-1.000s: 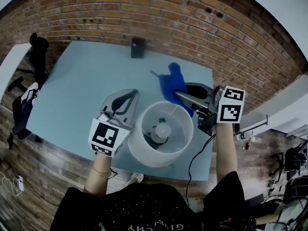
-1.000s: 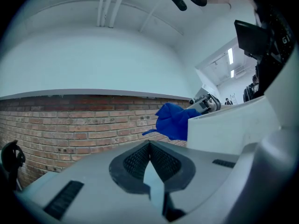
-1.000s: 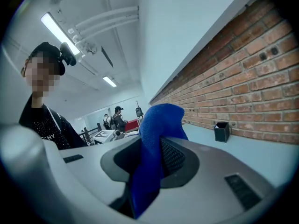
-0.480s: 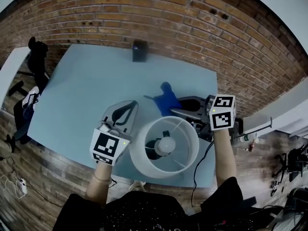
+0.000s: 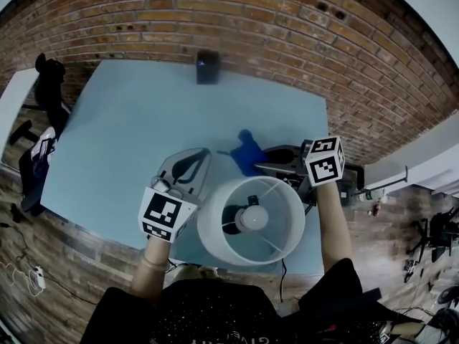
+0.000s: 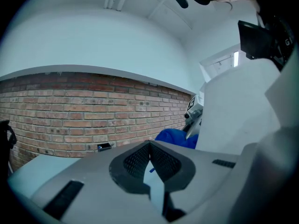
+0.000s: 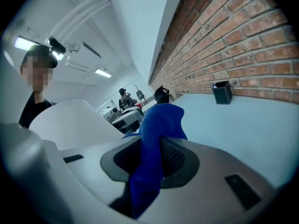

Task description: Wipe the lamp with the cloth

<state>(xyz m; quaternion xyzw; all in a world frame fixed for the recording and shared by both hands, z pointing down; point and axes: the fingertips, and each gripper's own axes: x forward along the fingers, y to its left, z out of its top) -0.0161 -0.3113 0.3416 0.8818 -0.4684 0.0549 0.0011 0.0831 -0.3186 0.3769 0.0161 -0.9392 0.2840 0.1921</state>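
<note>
Judging by how things lie, the wiping is at an early stage or barely under way. The cloth [image 5: 247, 153] is already picked up. The right gripper [image 5: 262, 165] is clenched on it, with blue fabric bunched between the jaws and spilling out past their tips. It sits just beside the far right side of the lamp [image 5: 251, 221], but I cannot tell whether it touches the shade. Nothing shows how much of the shade has been cleaned, so most of the wiping seems left to do.

The left gripper [image 5: 196, 158] hovers close to the shade's left side, its jaws closed together on nothing.

The lamp stands on the pale blue table [image 5: 122, 120], near the edge closest to the person. Its long axis is vertical, and the open top of the white shade faces up so the bulb shows inside. The cloth's long axis runs along the right gripper's jaws, and its free end points away from the person, toward the brick wall [image 5: 287, 27].
</note>
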